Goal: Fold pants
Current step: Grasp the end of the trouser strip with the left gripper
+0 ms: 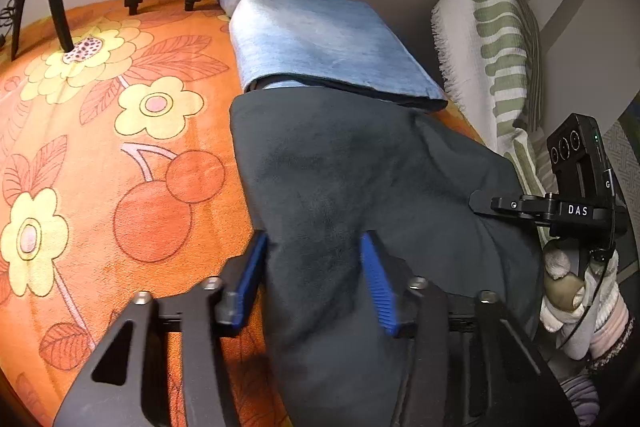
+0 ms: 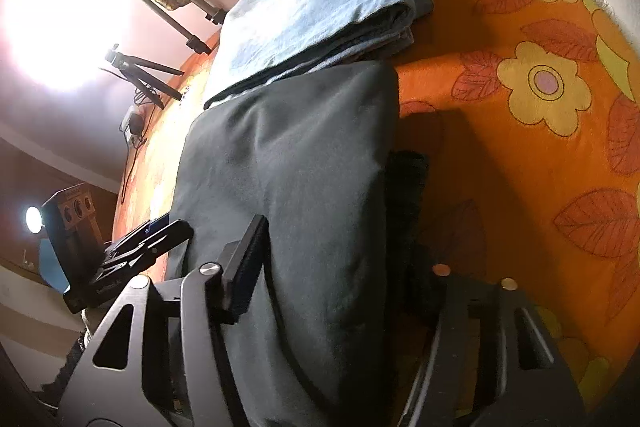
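Here the dark pants [image 1: 360, 167] lay on the orange floral bedspread [image 1: 120, 147], a folded blue cloth [image 1: 320, 39] beyond them. The left gripper [image 1: 316, 279] and the right gripper [image 2: 332, 255] each had partly open jaws straddling the pants' near end; whether their pads pressed the fabric was unclear.

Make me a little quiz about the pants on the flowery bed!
1. True or false: the dark pants lie on a plain white sheet.
2. What lies just beyond the pants? A) a red ball B) a folded light-blue cloth C) a book
3. Fill in: the pads of the left gripper are coloured ____.
Key: 1 false, the bedspread is orange with flowers; 2 B; 3 blue.
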A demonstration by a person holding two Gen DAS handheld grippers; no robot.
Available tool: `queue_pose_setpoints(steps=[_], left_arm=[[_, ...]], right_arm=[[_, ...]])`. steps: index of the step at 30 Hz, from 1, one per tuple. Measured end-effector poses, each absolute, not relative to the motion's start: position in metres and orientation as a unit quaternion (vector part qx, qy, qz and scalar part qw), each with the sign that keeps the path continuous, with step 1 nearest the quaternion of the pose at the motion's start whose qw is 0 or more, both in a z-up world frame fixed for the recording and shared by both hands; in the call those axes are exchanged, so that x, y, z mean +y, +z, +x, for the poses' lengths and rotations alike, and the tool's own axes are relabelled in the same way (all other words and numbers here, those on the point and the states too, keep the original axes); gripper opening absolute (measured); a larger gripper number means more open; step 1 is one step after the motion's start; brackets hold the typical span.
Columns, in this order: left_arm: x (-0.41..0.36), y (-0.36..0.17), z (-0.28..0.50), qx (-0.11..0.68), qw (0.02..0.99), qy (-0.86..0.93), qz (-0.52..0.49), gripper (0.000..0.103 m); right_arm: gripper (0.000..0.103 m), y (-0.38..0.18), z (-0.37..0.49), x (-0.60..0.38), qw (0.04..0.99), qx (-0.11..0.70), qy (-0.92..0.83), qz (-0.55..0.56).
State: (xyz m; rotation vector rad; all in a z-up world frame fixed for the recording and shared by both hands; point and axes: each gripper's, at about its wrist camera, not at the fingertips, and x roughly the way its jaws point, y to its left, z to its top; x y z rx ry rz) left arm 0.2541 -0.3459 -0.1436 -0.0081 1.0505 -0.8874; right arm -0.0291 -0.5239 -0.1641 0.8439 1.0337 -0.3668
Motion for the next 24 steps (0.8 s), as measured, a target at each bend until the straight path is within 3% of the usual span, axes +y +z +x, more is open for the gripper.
queue_pose_setpoints(steps=[9,19,24], left_arm=[[-0.3512,-0.1419,0.2510,0.478,0.776,-0.412,-0.003,0.015],[-0.3524,-0.1442,0.2533,0.481,0.777,-0.407,-0.013,0.020],[-0.3553,-0.1444,0.2521,0.471,0.784,-0.405,-0.007,0.018]], right_arm=[[0.057,-0.1650,-0.0256,-0.5209,0.772,0.475,-0.181,0.382],[0.055,-0.1652,-0.0245,-0.5202,0.774,0.475,-0.184,0.377],[0.054,-0.1648,-0.0237,-0.5173,0.774,0.477,-0.194,0.368]])
